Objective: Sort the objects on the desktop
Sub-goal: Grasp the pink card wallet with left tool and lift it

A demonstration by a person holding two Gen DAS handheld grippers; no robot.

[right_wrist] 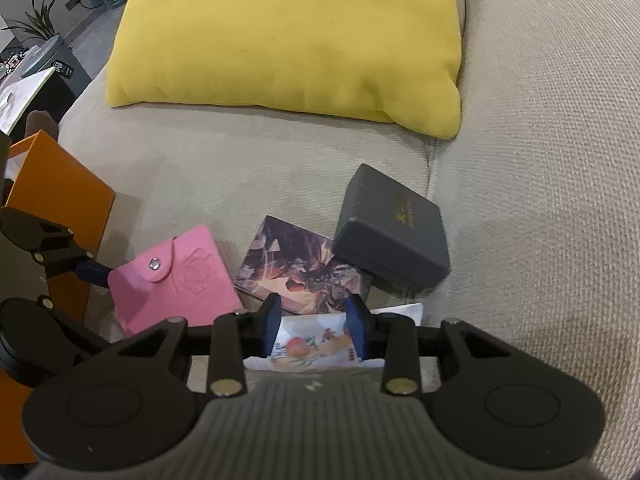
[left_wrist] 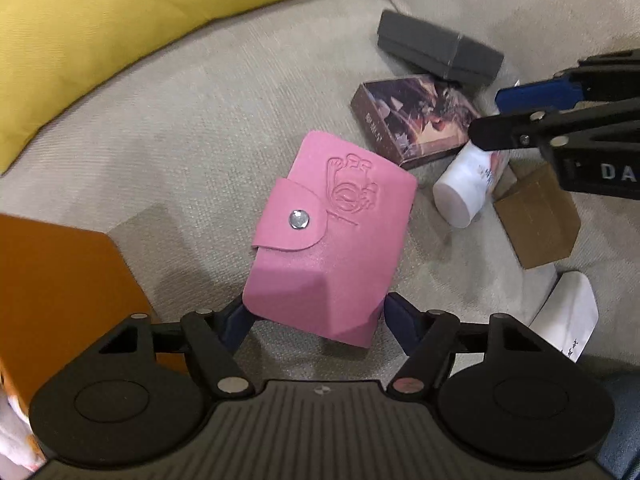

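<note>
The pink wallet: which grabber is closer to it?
Left. The left gripper straddles the pink wallet's near end; the right gripper is off beside it, around a white bottle.

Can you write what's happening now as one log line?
left gripper: open, straddling pink wallet | right gripper: around white bottle, grip unclear | surface: beige sofa

I hold the left gripper pointing straight down, jaws spread to full width, pads clear on both sides. My right gripper tilts steeply downward, jaws partly parted, blue fingertips roughly parallel, near the left.
</note>
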